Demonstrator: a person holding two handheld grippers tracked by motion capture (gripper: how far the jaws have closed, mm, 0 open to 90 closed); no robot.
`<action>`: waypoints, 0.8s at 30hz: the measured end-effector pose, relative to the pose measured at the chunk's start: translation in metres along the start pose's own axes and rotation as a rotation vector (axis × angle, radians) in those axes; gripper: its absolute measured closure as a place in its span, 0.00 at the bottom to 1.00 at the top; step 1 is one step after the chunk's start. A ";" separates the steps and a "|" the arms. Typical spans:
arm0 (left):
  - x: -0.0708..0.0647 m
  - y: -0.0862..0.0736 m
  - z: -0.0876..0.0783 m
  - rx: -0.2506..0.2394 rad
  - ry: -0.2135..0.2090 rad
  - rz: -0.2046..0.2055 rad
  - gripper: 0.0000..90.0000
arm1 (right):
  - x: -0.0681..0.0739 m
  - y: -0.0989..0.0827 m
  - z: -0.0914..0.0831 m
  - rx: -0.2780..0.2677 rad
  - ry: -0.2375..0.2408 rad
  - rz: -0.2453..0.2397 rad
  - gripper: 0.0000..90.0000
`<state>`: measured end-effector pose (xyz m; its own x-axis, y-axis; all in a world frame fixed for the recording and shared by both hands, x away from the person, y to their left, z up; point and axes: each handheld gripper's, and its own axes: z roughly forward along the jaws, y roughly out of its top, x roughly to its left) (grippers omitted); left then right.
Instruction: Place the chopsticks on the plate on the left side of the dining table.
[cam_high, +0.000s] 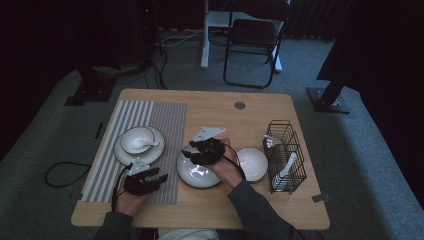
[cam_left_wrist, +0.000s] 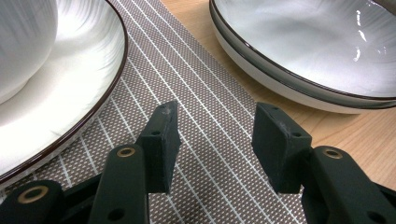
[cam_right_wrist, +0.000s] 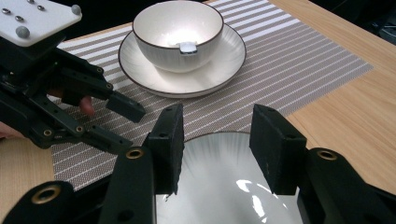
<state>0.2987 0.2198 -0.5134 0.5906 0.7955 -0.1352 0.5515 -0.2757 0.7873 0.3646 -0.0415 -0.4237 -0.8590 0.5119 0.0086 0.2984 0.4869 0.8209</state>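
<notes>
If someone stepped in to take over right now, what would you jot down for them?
Left gripper: open, holding nothing, resting over the striped placemat.
Right gripper: open, holding nothing, over the near plate, which lies on bare wood beside the mat.
Done: a bowl with a spoon sits on a plate on the mat.
Left, likely: place the near plate, the spare bowl, and a spoon from the wire basket.

No text, label, brand, number or sign can be read on anything in these views.
</notes>
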 end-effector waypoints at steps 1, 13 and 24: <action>0.000 0.000 0.000 0.000 0.001 0.000 0.58 | 0.000 -0.003 -0.003 -0.005 -0.003 0.011 0.60; -0.003 0.003 -0.002 -0.008 -0.003 0.008 0.58 | -0.001 -0.020 -0.018 -0.017 -0.032 0.046 0.60; -0.007 0.010 -0.002 -0.013 -0.014 0.025 0.58 | 0.003 -0.042 -0.029 0.001 -0.070 0.064 0.59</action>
<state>0.2991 0.2122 -0.5037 0.6121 0.7811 -0.1238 0.5288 -0.2879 0.7985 0.3374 -0.0809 -0.4417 -0.8070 0.5902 0.0214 0.3525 0.4522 0.8193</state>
